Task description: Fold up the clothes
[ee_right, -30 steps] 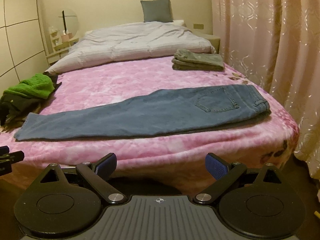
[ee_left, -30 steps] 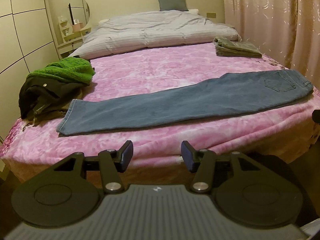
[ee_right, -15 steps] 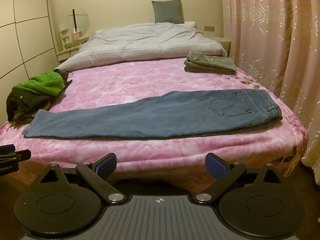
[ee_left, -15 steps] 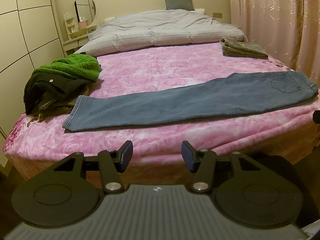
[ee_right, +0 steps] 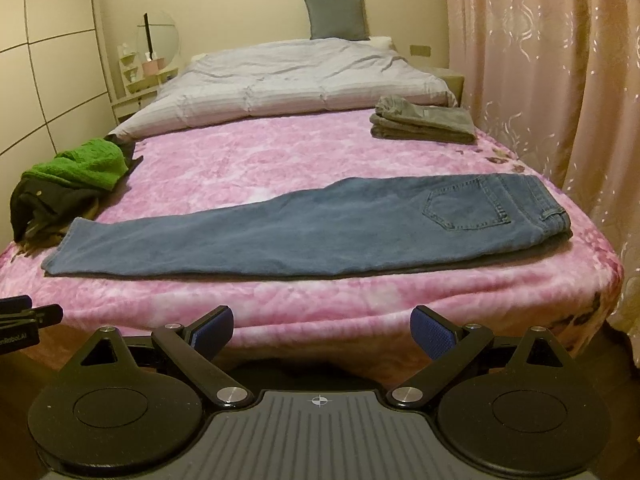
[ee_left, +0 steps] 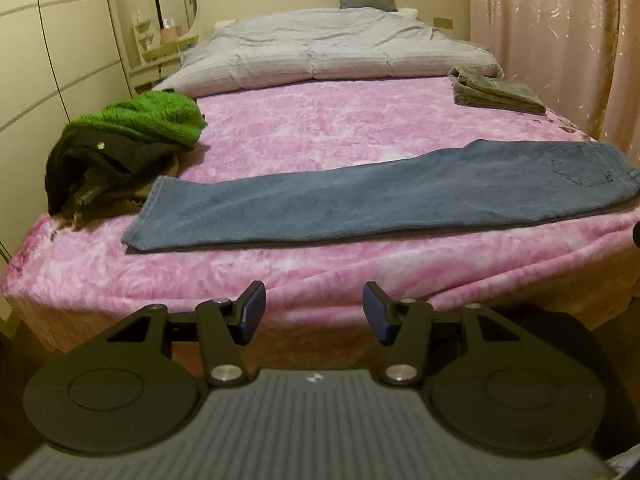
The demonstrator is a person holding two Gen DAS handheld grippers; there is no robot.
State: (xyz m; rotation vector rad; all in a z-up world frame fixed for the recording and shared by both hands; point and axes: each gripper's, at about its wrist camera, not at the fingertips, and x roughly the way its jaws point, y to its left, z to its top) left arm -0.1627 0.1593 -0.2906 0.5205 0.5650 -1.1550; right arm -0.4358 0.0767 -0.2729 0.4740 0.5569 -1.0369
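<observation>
Blue jeans (ee_left: 360,200) (ee_right: 300,232) lie folded lengthwise across the pink blanket (ee_left: 320,128) (ee_right: 248,160), waist at the right, leg hems at the left. My left gripper (ee_left: 314,312) hangs open in front of the bed's foot edge, short of the jeans, with nothing between its fingers. My right gripper (ee_right: 322,330) is open wider, also before the bed edge and below the jeans' middle, holding nothing. The left gripper's side (ee_right: 24,316) shows at the left border of the right wrist view.
A pile of green and black clothes (ee_left: 120,148) (ee_right: 68,184) sits at the bed's left edge. Folded grey-green trousers (ee_left: 496,94) (ee_right: 424,124) lie at the far right. A grey duvet (ee_left: 328,56) covers the head end. Curtains (ee_right: 540,80) hang on the right, cabinets on the left.
Both views have shifted a little rightward and closer to the bed, so the jeans look larger. The jaws of both grippers keep the same opening. The clothes have not moved.
</observation>
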